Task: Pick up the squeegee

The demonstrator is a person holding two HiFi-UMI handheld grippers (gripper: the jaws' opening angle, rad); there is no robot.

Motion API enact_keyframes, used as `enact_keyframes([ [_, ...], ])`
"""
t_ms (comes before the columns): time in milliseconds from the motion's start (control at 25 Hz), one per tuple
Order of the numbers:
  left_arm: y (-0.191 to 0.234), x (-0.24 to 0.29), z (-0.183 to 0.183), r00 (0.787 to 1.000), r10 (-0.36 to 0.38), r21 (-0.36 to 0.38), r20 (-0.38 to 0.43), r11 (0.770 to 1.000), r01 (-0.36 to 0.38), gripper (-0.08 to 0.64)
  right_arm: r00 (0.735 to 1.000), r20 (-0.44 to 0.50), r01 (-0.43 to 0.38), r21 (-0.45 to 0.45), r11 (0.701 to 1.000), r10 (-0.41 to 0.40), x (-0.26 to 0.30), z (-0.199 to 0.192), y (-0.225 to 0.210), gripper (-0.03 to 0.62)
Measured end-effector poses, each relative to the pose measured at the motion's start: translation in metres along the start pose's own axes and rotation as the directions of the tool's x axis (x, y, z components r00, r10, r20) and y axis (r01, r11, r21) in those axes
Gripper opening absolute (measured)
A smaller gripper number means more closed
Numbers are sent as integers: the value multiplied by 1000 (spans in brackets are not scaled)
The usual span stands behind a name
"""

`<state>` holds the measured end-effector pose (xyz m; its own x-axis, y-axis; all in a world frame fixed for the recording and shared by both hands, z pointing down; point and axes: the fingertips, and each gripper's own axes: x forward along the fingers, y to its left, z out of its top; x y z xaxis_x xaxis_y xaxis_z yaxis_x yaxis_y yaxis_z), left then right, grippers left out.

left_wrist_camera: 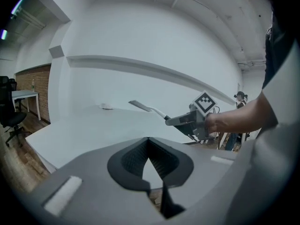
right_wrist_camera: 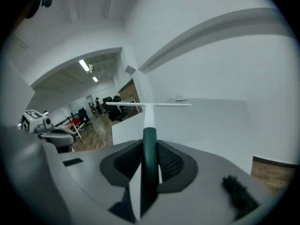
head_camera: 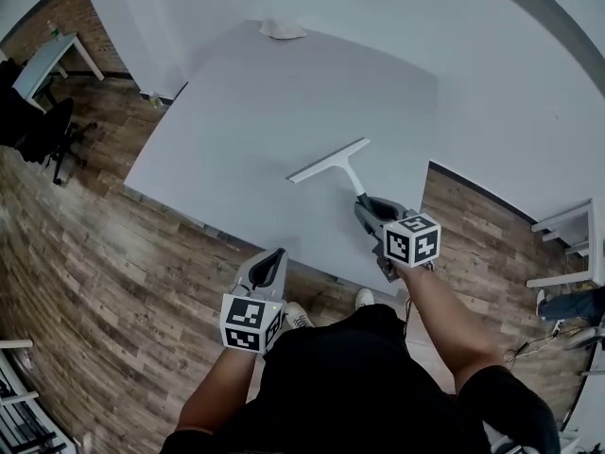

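The squeegee (head_camera: 331,162) has a long white blade, a white neck and a dark green handle (right_wrist_camera: 149,149). My right gripper (head_camera: 365,203) is shut on that handle, which runs straight between its pads. The blade (right_wrist_camera: 147,105) points away from me, level, above the pale table (head_camera: 255,112). From the left gripper view the squeegee (left_wrist_camera: 145,107) hangs off the tabletop in the right gripper (left_wrist_camera: 174,121). My left gripper (head_camera: 268,265) hovers at the table's near edge, shut and with nothing in it.
A small pale cloth-like object (head_camera: 282,29) lies at the table's far edge against the white wall. A black office chair (head_camera: 47,130) and a desk (head_camera: 52,60) stand on the wooden floor to the left. White furniture (head_camera: 567,244) is at the right.
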<state>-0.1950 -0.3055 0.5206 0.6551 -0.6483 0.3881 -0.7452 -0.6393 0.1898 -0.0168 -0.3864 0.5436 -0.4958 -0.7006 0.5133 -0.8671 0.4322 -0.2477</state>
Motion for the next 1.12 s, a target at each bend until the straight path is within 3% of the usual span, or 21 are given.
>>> enact_keyframes([
  [160,-1,2,9,1000,-20,-16,21,1000,20,6,993,119,-31,73,997,22,-33,18,13,100],
  [320,-6,0,14,998,-40,-154,50,987,48,6,983,181,-63,103,993,44,-58,29,24,100],
  [400,-12,-2,14,998,-40,-179,56,983,50,6,976,208,-84,111,990,60,-72,32,31,101],
  [760,-66,0,20,997,-17,-60,80,998,22,6,949,307,-118,128,985,74,-149,26,29,101],
  [1120,-151,15,24,994,17,-47,106,999,-12,6,949,281,-186,148,971,139,-210,-17,-6,101],
])
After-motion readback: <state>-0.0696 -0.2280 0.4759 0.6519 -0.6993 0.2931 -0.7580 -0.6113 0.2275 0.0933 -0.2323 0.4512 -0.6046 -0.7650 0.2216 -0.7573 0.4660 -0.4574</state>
